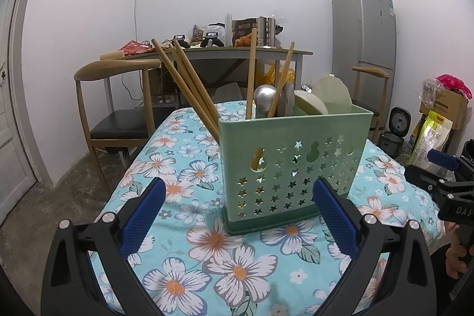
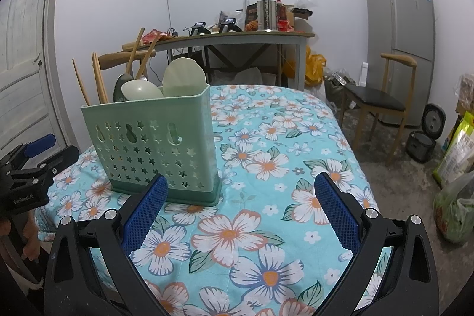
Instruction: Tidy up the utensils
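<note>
Blue-padded fingers (image 1: 149, 212) of the left gripper (image 1: 238, 215) are spread wide and empty — likewise the right gripper (image 2: 241, 211). Chopsticks (image 1: 189, 85) and spoons (image 1: 311, 104) are stood upright in the green caddy (image 1: 296, 162) on the floral cloth (image 1: 237, 265), so nothing seems left to sort.

Green holder (image 2: 154, 150) upright near tablecloth's (image 2: 281, 144) left edge (chopsticks (image 2: 99, 82), spoons (image 2: 139, 91) inside); right gripper (image 2: 240, 188) spread, empty.

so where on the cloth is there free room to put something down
Free: the cloth right of the caddy, out to its far and right edges, and the strip between the caddy and both open claws. Crowded: inside the caddy, packed with chopsticks and spoons.
</note>
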Action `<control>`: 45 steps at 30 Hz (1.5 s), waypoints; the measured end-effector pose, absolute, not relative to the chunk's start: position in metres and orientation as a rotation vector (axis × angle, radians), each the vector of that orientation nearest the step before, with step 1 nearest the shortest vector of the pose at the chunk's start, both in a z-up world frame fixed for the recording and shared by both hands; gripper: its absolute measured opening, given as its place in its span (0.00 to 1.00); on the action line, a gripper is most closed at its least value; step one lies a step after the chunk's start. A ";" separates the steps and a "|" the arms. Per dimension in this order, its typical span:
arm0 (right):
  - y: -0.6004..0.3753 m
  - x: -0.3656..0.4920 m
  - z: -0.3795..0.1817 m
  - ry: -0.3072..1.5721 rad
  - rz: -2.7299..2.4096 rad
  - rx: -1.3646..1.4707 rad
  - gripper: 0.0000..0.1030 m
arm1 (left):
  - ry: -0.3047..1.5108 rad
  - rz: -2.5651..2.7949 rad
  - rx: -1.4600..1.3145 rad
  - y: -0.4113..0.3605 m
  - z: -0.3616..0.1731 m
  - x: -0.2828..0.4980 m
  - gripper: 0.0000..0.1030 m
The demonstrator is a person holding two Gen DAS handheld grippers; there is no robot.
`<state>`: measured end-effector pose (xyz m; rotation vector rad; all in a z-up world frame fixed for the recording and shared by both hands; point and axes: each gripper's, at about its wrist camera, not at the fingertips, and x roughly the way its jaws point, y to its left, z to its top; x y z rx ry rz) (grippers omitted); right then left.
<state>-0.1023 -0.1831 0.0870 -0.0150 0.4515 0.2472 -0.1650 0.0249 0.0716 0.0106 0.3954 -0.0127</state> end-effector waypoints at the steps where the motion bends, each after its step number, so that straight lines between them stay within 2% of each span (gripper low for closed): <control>1: -0.184 -0.102 0.086 0.453 0.248 -0.015 0.93 | 0.395 -0.012 0.015 0.024 0.071 -0.165 0.95; 45: -0.178 -0.101 0.085 0.463 0.244 -0.034 0.93 | 0.377 0.045 0.113 0.010 0.068 -0.166 0.95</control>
